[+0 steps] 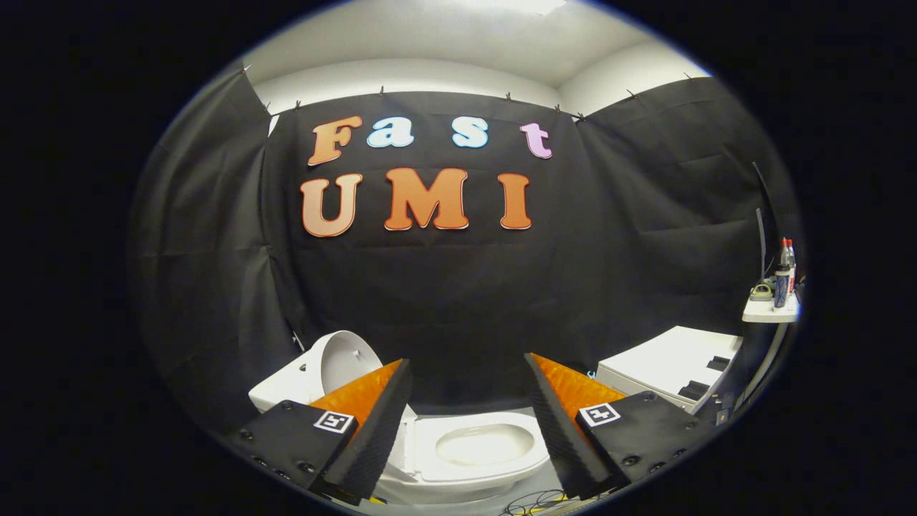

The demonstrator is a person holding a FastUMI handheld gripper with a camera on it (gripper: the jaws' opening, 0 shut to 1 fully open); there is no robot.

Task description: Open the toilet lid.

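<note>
Hand-held gripper (469,373) spread wide, empty; glossy oval toilet (480,448) beneath, lid (347,362) raised.

White box (670,362) sits on the floor against the booth wall. Small shelf (770,312) above it holds bottles (786,269). Cables (534,504) lie tangled on the floor.

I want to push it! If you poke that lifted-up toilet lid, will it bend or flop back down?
Probably not bend: the toilet lid looks like hard, smooth plastic, so it may feel slippery. It stands raised behind the seat, apparently hinged, so a push forward might swing it down. The gripper has its jaws open, touching nothing.
</note>
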